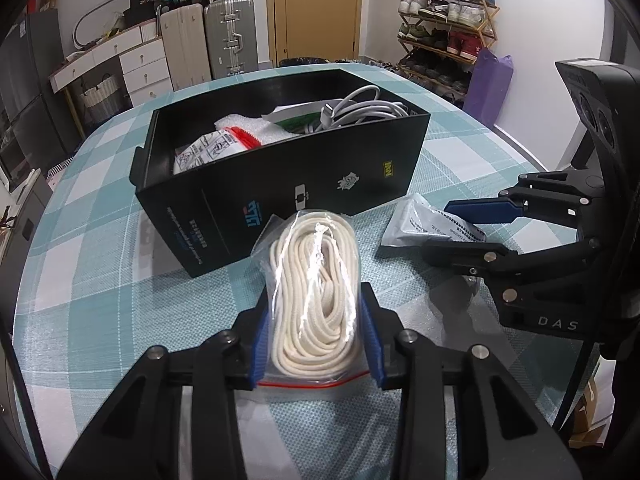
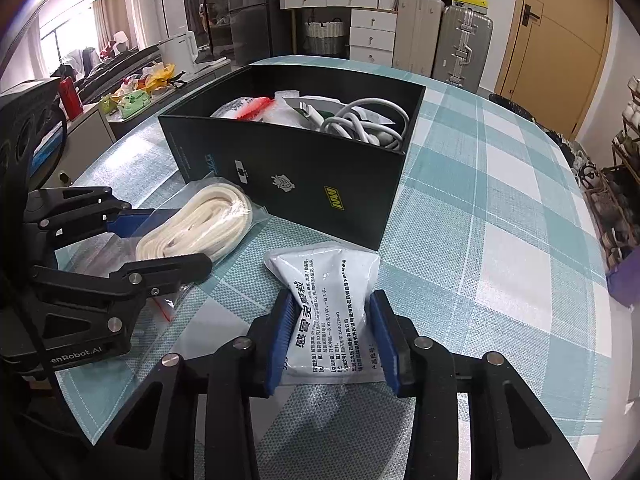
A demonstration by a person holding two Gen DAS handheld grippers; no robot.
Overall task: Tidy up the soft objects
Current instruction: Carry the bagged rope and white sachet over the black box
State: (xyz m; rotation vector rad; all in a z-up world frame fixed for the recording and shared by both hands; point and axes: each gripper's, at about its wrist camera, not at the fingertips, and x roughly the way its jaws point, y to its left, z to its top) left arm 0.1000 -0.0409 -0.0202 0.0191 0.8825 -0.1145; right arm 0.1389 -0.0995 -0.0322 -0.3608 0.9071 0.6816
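The rope bundle [image 1: 316,292], sealed in a clear zip bag, lies on the checked surface [image 1: 100,288] just near of the black box [image 1: 280,184], and to its right lies a white printed sachet [image 2: 332,312], also near the box's front wall. Judging by the task, both belong in the box, which already holds cables and packets; each should be lifted clear of the tall near wall before it moves over the opening, so that the slack plastic does not snag on the rim. The left tongs [image 1: 316,332] are partly closed, their blue pads pressing both flanks of the bagged rope. The right tongs [image 2: 334,340] are likewise narrowed, pinching the sachet at its near end between the pads.
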